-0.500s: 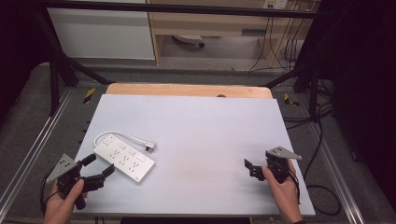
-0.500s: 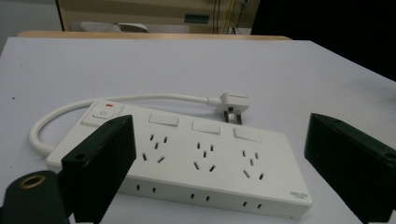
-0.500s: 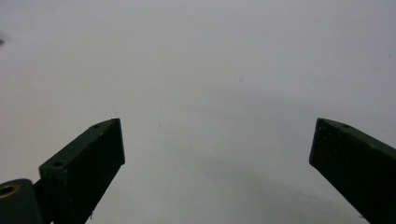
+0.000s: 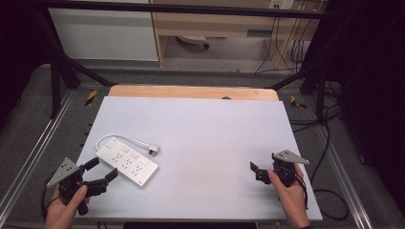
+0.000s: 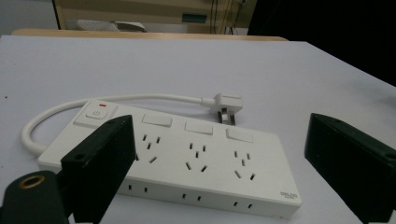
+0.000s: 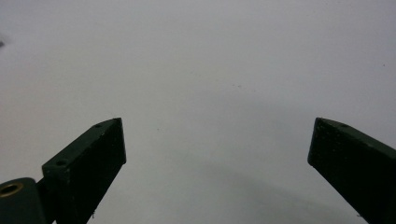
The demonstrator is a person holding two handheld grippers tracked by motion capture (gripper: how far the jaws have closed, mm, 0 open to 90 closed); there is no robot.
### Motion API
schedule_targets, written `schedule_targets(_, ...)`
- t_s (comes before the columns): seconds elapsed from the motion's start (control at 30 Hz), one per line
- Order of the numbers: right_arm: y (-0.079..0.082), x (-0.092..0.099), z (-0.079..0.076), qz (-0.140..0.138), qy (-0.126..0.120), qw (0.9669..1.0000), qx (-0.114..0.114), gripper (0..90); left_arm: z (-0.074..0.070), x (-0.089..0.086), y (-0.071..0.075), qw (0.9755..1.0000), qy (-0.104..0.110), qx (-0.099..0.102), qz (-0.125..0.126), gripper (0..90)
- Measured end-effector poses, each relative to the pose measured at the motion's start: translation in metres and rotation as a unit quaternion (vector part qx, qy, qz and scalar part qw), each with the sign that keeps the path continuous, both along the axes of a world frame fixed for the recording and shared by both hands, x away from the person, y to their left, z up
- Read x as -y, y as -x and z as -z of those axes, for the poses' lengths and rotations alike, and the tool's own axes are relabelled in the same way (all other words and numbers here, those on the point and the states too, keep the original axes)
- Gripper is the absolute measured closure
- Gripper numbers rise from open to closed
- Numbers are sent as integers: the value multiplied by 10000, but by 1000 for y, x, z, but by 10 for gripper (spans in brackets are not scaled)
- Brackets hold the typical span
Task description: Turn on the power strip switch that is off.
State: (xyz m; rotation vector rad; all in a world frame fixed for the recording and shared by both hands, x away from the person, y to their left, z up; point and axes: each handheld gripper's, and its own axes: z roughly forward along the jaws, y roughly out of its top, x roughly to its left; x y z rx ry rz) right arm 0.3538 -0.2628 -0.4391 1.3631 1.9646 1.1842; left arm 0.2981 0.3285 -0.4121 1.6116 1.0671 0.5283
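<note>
Little has shifted since half a second ago: both hands sit at the table's near edge as before. Left gripper [image 4: 102,171], jaws spread wide and empty, hovers at the near-left corner, aimed along the white power strip [image 5: 187,161], seemingly lined up for a grasp. That strip lies flat just beyond, its short cord [image 5: 116,100] looped round to the plug [image 5: 227,106] resting beside it. Right gripper [image 4: 254,171], likewise spread and empty, waits near the right edge over bare table [image 4: 215,129], well apart.
</note>
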Motion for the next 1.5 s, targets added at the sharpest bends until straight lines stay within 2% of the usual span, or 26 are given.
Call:
schedule_targets(0.27,0,-2,0,-53,35,10000,-38,41,-2,0,1,10000,67,6,9,87)
schedule_targets(0.37,0,-4,0,-96,140,9998,-37,35,-5,2,1,9999,90,118,41,81)
schedule_targets(0.53,0,-6,0,-212,160,9996,-57,29,-7,2,0,9998,130,133,37,80)
schedule_targets(1.07,1,-6,-1,-387,92,9992,6,28,-17,3,-10,9999,104,116,75,61)
schedule_targets(1.5,1,-5,-1,-368,87,9993,-16,29,-29,5,-15,9998,95,156,55,61)
